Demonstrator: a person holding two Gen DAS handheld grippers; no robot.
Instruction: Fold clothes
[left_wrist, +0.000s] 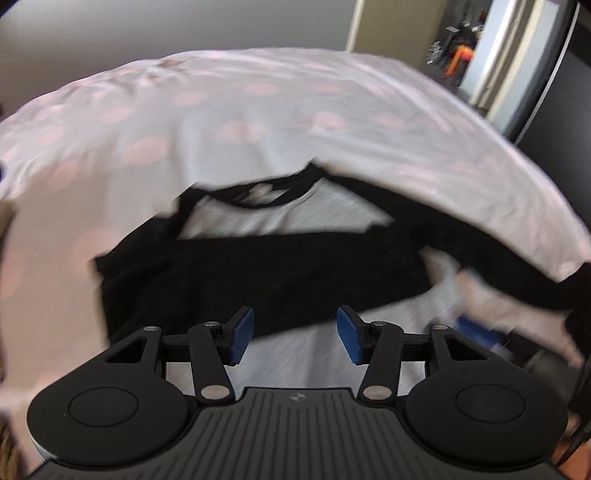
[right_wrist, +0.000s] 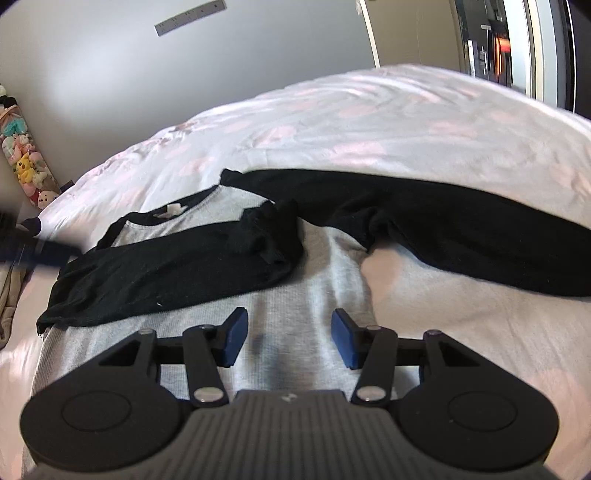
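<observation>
- Hovering with its blue pads apart and nothing between them, the left gripper is sitting low in the frame, just over the lower edge of the folded black sleeve.
- Likewise released and empty, the right gripper is hanging over the grey body of the shirt, at the lower centre of its frame.
- Lying flat on the bed, the shirt is showing a fine ribbed grey knit with soft, matte black raglan sleeves and a black neckband.
- One sleeve is already lying across the chest; the other sleeve is stretching out to the right, unfolded.
- Judging by this, the sleeve-folding step is half done; the next move is calling for pinching that outstretched sleeve and laying it across the body.
</observation>
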